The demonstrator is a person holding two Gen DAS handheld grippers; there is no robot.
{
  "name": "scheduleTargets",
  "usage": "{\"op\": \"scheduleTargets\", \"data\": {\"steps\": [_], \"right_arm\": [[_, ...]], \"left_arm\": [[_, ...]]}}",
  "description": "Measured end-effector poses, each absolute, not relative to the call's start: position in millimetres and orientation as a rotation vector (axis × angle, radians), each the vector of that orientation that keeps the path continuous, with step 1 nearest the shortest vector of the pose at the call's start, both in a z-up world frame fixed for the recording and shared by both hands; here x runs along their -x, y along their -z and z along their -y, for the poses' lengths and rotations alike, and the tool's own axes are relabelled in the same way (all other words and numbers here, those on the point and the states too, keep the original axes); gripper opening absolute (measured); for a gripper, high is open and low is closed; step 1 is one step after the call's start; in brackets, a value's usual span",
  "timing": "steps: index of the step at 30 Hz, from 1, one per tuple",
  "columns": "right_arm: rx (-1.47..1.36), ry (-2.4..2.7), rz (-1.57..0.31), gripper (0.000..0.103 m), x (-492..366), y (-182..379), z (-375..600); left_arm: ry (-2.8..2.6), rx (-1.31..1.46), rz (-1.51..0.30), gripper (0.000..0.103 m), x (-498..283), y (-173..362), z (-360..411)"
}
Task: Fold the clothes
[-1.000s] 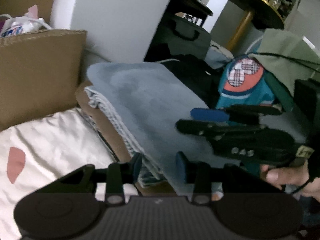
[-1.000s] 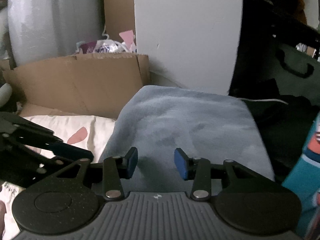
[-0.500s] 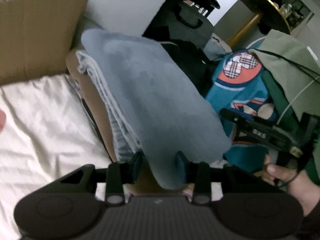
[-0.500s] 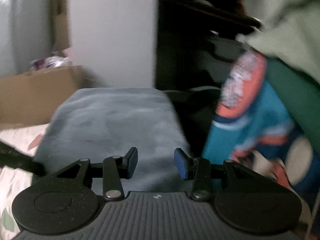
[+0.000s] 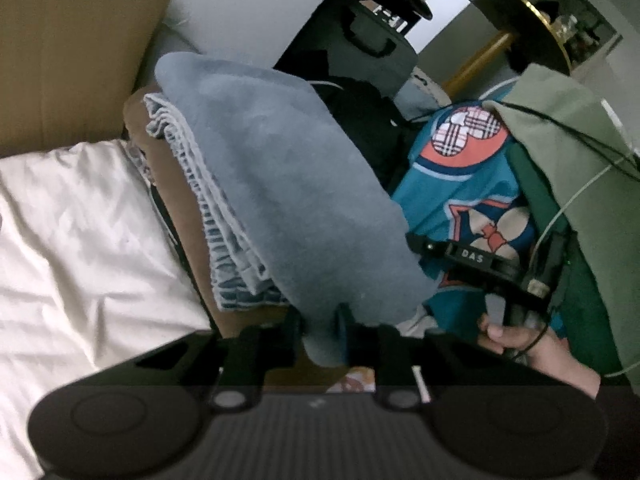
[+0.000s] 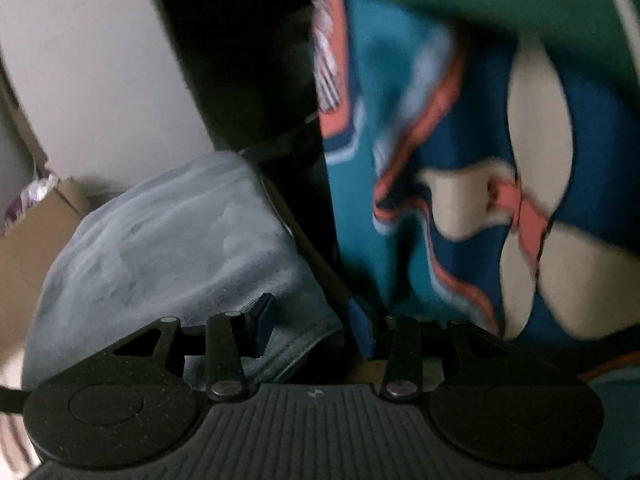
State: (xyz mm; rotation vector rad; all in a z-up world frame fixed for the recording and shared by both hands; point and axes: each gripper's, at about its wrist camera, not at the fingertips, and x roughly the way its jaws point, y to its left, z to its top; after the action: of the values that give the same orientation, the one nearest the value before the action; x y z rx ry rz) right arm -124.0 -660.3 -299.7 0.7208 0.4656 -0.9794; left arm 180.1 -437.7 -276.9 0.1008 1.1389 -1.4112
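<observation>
With the left tongs point(image 5: 320, 326) just closed on the blue fleece point(image 5: 288, 184) corner, keep that pinch firm while the open right tongs point(image 6: 312, 328) seek the far corner.

teal patterned garment point(image 6: 460, 184) motion-blurred in right wrist view, left gripper point(image 5: 320, 326) pads hidden by blue-grey fleece point(image 5: 288, 184), stack's lower layers mostly covered

The left gripper point(image 5: 320, 330) had just been closing and pinched the near corner of the blue-grey garment point(image 5: 288, 184). The right gripper point(image 6: 312, 326), jaws apart, hung just right of that garment, gripped by a hand point(image 5: 532, 348).
</observation>
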Motion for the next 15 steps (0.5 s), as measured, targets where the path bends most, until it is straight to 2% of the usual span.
{"op": "scheduleTargets", "data": {"steps": [1, 3, 7, 9, 11, 15], "right_arm": [[-0.766, 0.969, -0.458, 0.045, 126.9, 304.9, 662.5], [-0.809, 0.950, -0.448, 0.029, 131.8, 310.7, 660.3], [-0.760, 0.939, -0.488, 0.022, 126.5, 309.1, 649.8], [-0.767, 0.931, -0.506, 0.010, 126.5, 306.3, 647.9], [-0.781, 0.918, -0.531, 0.002, 126.7, 304.0, 646.0], [-0.849, 0.899, -0.515, 0.008, 136.0, 299.3, 638.5]], "left_arm": [[1.409, -0.107, -1.140, 0.018, -180.1, 278.2, 437.8], [1.402, -0.125, -1.138, 0.018, -180.1, 280.9, 437.2], [1.405, -0.164, -1.114, 0.018, -178.0, 283.3, 434.0], [1.407, -0.168, -1.109, 0.018, -177.9, 282.3, 432.5], [1.413, -0.180, -1.099, 0.018, -177.4, 279.3, 430.8], [1.416, -0.216, -1.072, 0.018, -178.5, 271.5, 423.5]]}}
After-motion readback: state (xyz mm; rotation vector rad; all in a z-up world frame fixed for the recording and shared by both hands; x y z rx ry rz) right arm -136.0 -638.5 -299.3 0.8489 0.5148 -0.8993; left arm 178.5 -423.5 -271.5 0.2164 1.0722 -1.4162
